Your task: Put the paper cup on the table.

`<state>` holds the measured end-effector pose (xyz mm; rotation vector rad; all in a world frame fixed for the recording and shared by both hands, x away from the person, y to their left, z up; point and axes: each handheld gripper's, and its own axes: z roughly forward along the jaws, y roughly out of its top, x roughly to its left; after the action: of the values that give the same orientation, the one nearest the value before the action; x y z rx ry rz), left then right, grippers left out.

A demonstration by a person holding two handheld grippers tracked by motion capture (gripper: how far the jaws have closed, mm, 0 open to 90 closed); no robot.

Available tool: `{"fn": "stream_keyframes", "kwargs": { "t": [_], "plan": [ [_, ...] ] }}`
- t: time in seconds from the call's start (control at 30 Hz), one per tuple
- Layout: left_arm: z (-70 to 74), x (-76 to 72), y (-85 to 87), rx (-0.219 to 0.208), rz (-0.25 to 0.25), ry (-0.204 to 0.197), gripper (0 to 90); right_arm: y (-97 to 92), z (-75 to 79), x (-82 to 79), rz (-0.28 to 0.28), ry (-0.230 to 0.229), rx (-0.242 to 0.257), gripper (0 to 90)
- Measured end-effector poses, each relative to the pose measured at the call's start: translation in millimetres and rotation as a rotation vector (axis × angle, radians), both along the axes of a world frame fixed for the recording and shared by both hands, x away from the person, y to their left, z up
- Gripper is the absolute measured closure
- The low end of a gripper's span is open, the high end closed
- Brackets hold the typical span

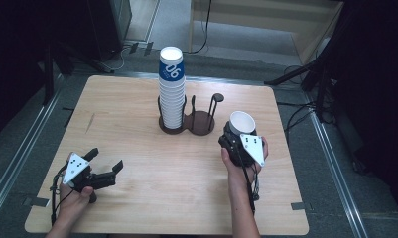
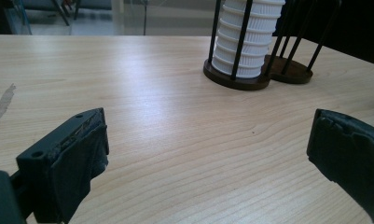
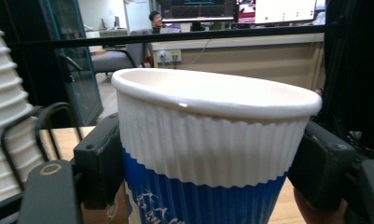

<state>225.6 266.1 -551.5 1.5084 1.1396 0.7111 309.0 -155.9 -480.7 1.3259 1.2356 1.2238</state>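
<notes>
Cup (image 1: 242,123) sits upright, mouth up, pinched at both sides by the right gripper (image 1: 239,140), just right of the rack (image 1: 200,122) and its empty bay. That bay lies to the cup's left, beside the tall stack (image 1: 171,89). Left gripper (image 1: 107,166) rests spread and empty, well apart.

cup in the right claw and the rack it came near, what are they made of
The cup looks like paper: matte white rippled sleeve, rolled rim, printed blue band below. The rack seems to be dark brown wood at its base, with thin black rods, probably metal, rising around the cup stack. The table looks like light wood-grain laminate or veneer; which one is unclear.
</notes>
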Motion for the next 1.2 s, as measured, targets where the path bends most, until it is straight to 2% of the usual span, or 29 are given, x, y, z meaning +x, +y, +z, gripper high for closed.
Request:
{"fn": "stream_keyframes", "kwargs": {
  "t": [0.03,0.17,0.2,0.43,0.63,0.77,0.97,1.2],
  "plan": [
    [0.0,-0.6,-0.1,0.003,-0.004,0.002,0.0,-3.3,-4.4,4.6,-0.008,-0.004,-0.017,22.0],
    [0.1,-0.8,-0.1,0.001,-0.008,0.012,0.0,-6.0,-10.2,12.0,-0.014,0.011,-0.026,22.0],
    [0.0,-0.9,0.0,0.0,-0.007,0.012,0.0,-7.8,-13.0,17.8,-0.021,0.021,-0.044,21.9],
    [-0.1,-0.6,0.6,-0.014,-0.008,0.018,0.0,-17.5,-22.0,37.5,-0.043,0.063,-0.01,21.8],
    [-0.1,-0.5,1.1,-0.014,-0.007,0.021,0.0,-20.6,-29.0,52.4,-0.05,0.072,-0.057,21.7],
    [-0.1,-0.5,1.3,-0.014,-0.007,0.023,0.0,-26.0,-30.6,62.9,-0.062,0.076,-0.028,21.7],
    [-0.1,-0.5,1.4,-0.016,-0.005,0.025,0.0,-28.4,-32.9,77.5,-0.066,0.094,-0.061,20.8],
    [-0.3,-0.8,2.4,-0.023,-0.006,0.021,0.0,-31.5,-46.1,86.6,-0.089,0.122,-0.055,20.2]
  ]
}}
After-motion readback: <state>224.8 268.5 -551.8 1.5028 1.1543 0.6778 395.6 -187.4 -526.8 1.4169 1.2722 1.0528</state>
